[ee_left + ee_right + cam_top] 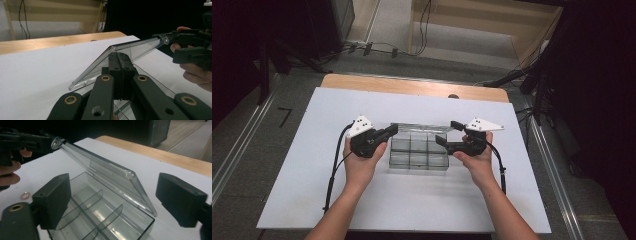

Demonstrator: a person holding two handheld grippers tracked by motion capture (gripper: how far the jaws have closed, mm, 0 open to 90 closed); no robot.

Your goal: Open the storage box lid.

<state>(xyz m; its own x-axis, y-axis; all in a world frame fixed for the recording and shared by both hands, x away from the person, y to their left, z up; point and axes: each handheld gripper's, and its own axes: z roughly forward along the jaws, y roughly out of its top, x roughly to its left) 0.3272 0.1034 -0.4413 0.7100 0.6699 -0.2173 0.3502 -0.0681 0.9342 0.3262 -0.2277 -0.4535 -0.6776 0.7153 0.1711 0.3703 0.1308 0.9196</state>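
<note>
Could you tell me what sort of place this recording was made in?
Probably a lab or workshop set up for recording. A wooden table carries a white sheet as a work surface, cables trail across the grey floor behind it, and dark equipment stands at both sides.

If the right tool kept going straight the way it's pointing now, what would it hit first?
Most likely the raised clear lid of the divided box. The right tool stands open, its jaws either side of the box's near end. Depth is unclear, so it might meet the box's rim first.
</note>
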